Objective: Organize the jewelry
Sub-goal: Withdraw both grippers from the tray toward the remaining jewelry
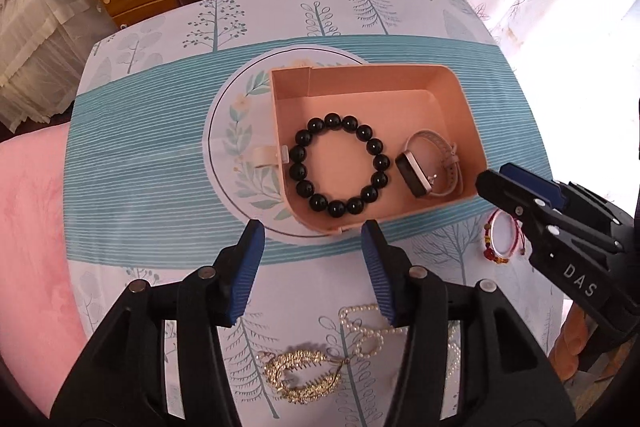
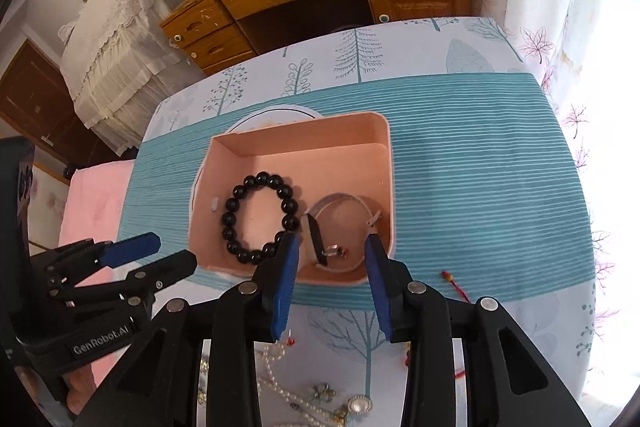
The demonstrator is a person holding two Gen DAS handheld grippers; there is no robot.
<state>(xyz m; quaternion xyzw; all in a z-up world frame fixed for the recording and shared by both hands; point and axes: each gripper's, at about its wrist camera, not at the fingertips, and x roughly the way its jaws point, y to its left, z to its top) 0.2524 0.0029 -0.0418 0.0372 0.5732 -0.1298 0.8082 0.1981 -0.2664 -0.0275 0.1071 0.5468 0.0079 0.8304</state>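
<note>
Currently we list, inside the pink box (image 1: 460, 99) on the desk (image 1: 160, 147): one black bead bracelet (image 1: 340, 171), lying flat; one watch (image 1: 428, 167) with a pale strap, just beside it. Still out on the desk: pearl necklace (image 1: 364, 331), gold chain piece (image 1: 300, 377), red cord bracelet (image 1: 502, 237) near the box's right corner.

Left claw (image 1: 312, 267): spread wide, holding nothing, poised over the box's near edge. Right claw (image 2: 332, 279): likewise wide apart and empty, above the watch end of the box.

Handling, as we judge it: pearls are light, limp and slippery, so we would pinch a bunched loop, not a single strand. The gold piece looks stiffer; grip across its middle.
</note>
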